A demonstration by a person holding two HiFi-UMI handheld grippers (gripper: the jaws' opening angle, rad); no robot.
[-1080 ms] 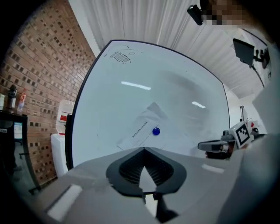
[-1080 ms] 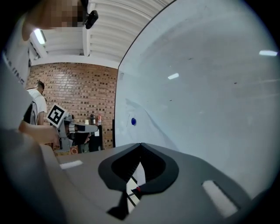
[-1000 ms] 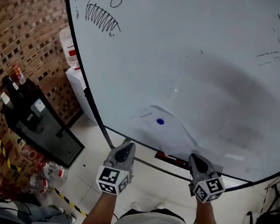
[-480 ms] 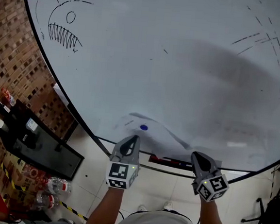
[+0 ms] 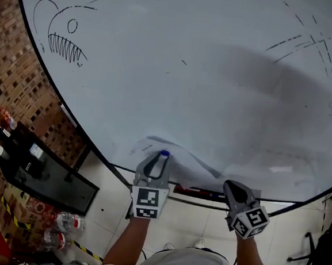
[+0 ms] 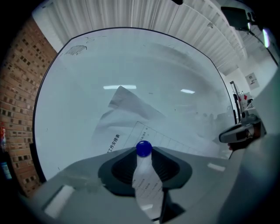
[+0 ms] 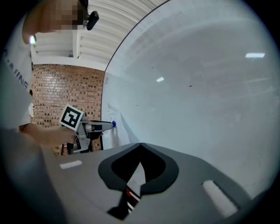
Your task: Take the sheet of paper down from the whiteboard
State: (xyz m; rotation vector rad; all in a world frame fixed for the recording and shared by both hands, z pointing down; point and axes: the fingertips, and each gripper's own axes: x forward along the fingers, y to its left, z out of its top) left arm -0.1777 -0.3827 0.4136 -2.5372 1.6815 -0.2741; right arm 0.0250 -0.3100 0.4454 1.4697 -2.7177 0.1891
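A white printed sheet of paper [image 5: 194,167] hangs crumpled low on the whiteboard [image 5: 188,73], pinned by a blue magnet [image 5: 164,153]. My left gripper [image 5: 161,158] is at the magnet and its jaws are opening. In the left gripper view the magnet [image 6: 143,148] sits between the tips, with the sheet [image 6: 131,116] behind it. My right gripper [image 5: 234,190] is shut at the sheet's lower right edge. In the right gripper view [image 7: 140,146] a white sliver of paper shows in the closed slit, and the left gripper [image 7: 105,126] appears far left.
A red eraser [image 5: 192,190] lies on the board's tray under the sheet. A black cabinet [image 5: 41,170] with bottles stands at left by the brick wall, with water bottles [image 5: 54,220] on the floor. A fish drawing [image 5: 61,39] is at the board's upper left.
My left gripper has moved up and right to the blue magnet, and its jaws have parted around it. The right gripper has stayed at the sheet's lower right edge.
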